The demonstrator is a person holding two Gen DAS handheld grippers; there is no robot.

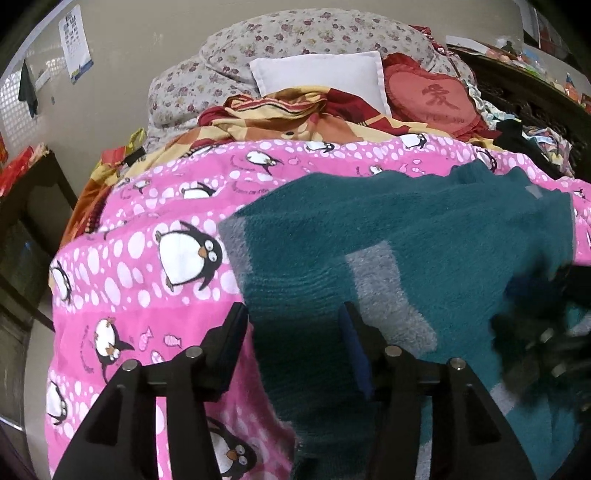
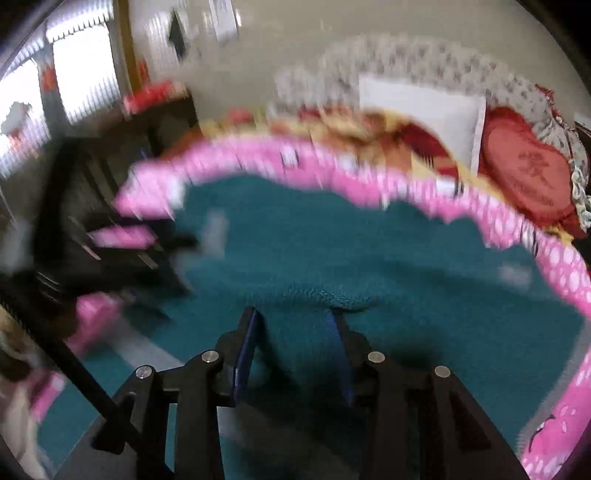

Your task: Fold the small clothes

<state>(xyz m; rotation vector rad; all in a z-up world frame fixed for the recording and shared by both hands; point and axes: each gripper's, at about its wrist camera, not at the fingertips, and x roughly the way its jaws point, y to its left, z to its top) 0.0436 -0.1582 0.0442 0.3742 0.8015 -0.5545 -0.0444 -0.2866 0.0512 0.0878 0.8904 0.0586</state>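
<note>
The left tongs (image 1: 295, 314) stand parted over the near left edge of a teal fleece garment (image 1: 424, 240), with a dark fold of the cloth lying between the two black fingers; the pads do not appear to press on it, so the tongs read as released. The garment, teal with grey patches, lies spread on a pink penguin blanket (image 1: 147, 277) that covers the bed. At the right edge of the left wrist view a dark smeared shape overlaps the cloth, too blurred to make out.

The right tongs (image 2: 291, 314) point down at the same garment. A ridge of teal cloth runs between the blue-padded fingers, but the whole view is streaked with motion blur, so I cannot tell whether they clench it or merely straddle it. At far, a white pillow (image 1: 321, 74), a red heart-shaped cushion (image 1: 432, 99) and a floral quilt (image 1: 295, 33) are piled against the wall.
</note>
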